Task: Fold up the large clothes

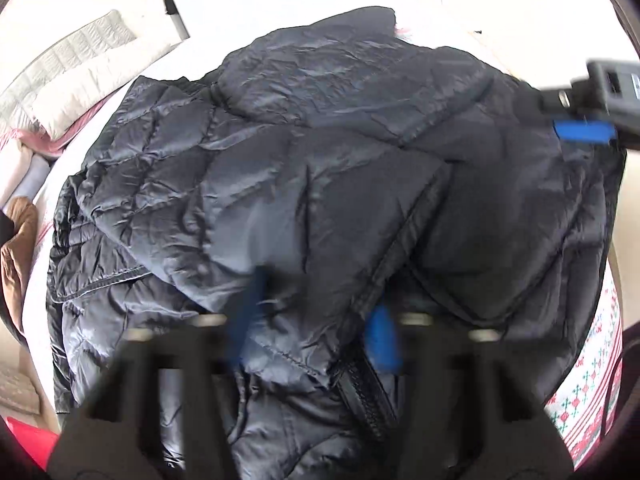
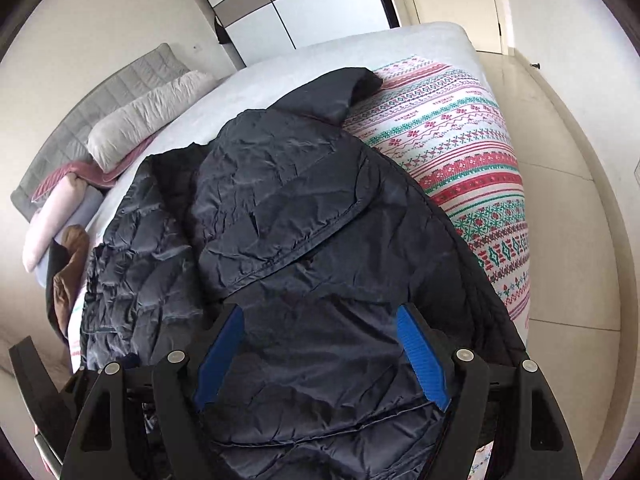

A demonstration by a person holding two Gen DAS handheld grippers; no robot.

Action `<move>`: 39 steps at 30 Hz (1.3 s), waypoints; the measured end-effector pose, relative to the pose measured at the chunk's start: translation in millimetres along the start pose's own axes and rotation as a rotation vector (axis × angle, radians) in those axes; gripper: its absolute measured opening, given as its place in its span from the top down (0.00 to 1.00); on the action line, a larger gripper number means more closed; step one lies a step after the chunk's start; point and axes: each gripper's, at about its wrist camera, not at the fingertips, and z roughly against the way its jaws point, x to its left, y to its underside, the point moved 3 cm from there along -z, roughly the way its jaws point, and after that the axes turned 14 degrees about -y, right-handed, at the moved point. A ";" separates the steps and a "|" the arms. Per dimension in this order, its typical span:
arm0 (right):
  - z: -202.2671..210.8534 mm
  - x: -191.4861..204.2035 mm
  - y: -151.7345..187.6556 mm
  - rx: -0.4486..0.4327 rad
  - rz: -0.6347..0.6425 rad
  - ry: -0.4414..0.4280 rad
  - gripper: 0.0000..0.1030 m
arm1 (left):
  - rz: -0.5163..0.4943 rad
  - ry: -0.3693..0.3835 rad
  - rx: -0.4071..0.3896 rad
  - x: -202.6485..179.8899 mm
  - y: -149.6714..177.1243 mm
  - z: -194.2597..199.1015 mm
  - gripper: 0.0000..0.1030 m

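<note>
A large black quilted puffer jacket (image 1: pixel 304 184) lies partly folded on the bed; it also fills the right wrist view (image 2: pixel 304 216), hood end far away. My left gripper (image 1: pixel 316 320) is blurred, its blue pads spread with a fold of the jacket's edge between them, next to the zipper (image 1: pixel 368 400). My right gripper (image 2: pixel 320 344) hangs open over the jacket's near part, its blue pads (image 2: pixel 420 356) wide apart. The right gripper also shows in the left wrist view (image 1: pixel 584 128) at the jacket's right edge.
The bed has a grey sheet (image 2: pixel 320 52) and a red, green and white patterned blanket (image 2: pixel 460 148) on the right. Pillows (image 2: pixel 148 116) and a grey headboard (image 2: pixel 100 96) lie at the left, with a brown garment (image 2: pixel 72 264). Tiled floor (image 2: pixel 568 208) and a wardrobe (image 2: pixel 304 4) lie beyond.
</note>
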 end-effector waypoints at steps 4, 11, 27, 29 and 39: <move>-4.9 -1.7 2.2 0.024 -0.015 0.006 0.23 | 0.165 -0.025 -0.008 61.8 -9.8 5.4 0.92; -6.1 -3.6 -1.7 0.027 -0.001 0.030 0.23 | 0.472 -0.347 0.041 270.5 -2.4 4.1 0.94; -31.2 16.0 -21.8 0.051 0.117 0.057 0.23 | 0.900 -0.779 0.208 593.1 31.6 -28.2 0.93; -33.1 17.4 -32.0 0.087 0.084 0.002 0.23 | 0.925 -0.811 0.269 601.2 37.5 -46.3 0.85; -49.9 -16.1 -182.0 0.122 0.048 -0.038 0.18 | 0.785 -0.818 0.286 552.1 6.4 -94.2 0.20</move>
